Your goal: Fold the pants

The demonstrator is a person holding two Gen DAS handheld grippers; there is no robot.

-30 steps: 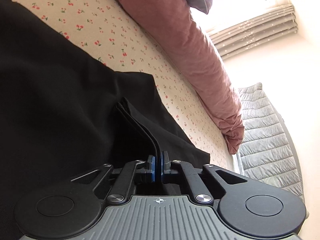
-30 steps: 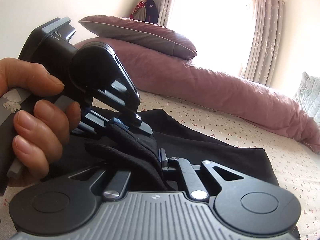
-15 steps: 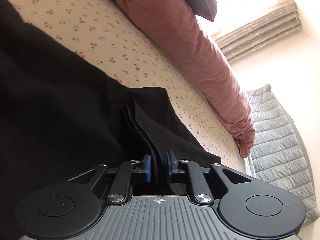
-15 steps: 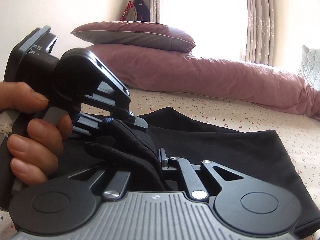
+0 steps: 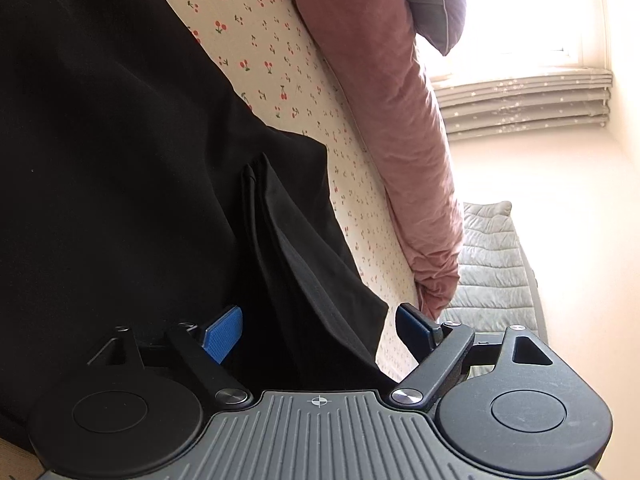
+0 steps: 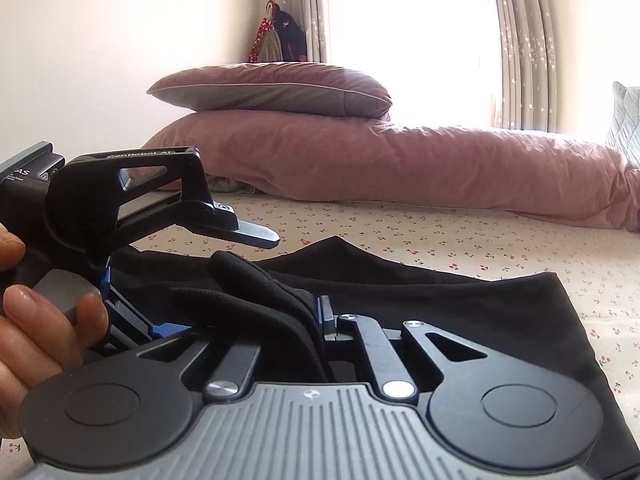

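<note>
Now the left gripper [image 5: 318, 330] has just been opening, its jaws apart with the folded edge of the pants [image 5: 120, 160] loose between them; it should back away without dragging cloth. The right gripper [image 6: 320, 320] is clamped on another fold and should release likewise. One pants, lying on the bed [image 6: 440, 232]; one pillow [image 6: 272, 88]; one duvet [image 6: 400, 164].

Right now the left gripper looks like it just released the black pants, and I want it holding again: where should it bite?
Probably the stacked folded edge of the pants, straight ahead between the left gripper pads; its layers stand as a ridge.
</note>
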